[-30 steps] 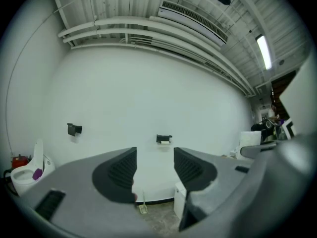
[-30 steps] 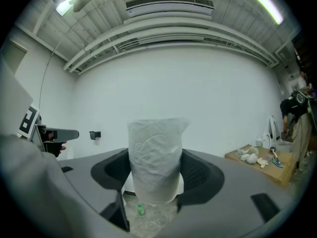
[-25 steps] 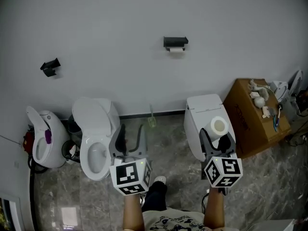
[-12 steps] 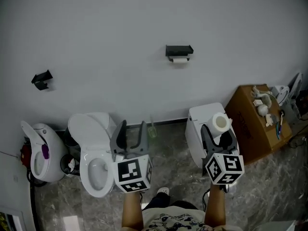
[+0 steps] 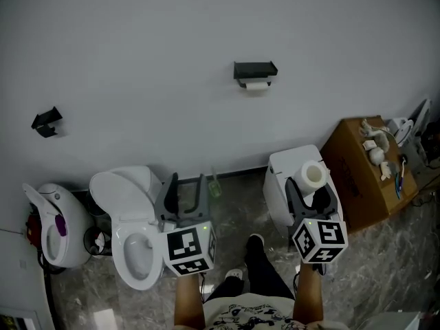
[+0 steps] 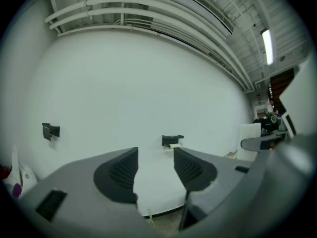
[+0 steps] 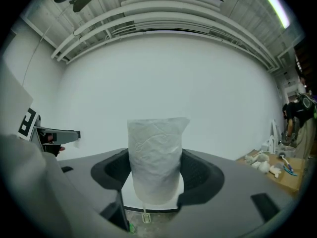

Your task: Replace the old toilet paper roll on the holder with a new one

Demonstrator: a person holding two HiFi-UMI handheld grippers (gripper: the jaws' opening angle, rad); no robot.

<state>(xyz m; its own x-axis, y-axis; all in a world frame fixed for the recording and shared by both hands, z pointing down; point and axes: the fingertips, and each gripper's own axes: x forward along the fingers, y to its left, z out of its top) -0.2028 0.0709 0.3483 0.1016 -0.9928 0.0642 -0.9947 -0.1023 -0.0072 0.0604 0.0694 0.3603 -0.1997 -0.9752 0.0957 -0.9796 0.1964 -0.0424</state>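
Jaws of the right gripper clamp the new roll upright, at 4 o'clock in the head view. At 7 o'clock the left gripper is empty, jaws apart. At 12 o'clock, well apart, the wall holder carries the old roll.

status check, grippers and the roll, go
Left gripper open, empty. Right gripper shut on new roll. Old roll on wall holder, not yet removed. No obstacle seen.

Wall around the holder is bare, free approach from front and sides. Below it: open toilet down-left, white fixture down-right, floor gap between. Cardboard box further right.
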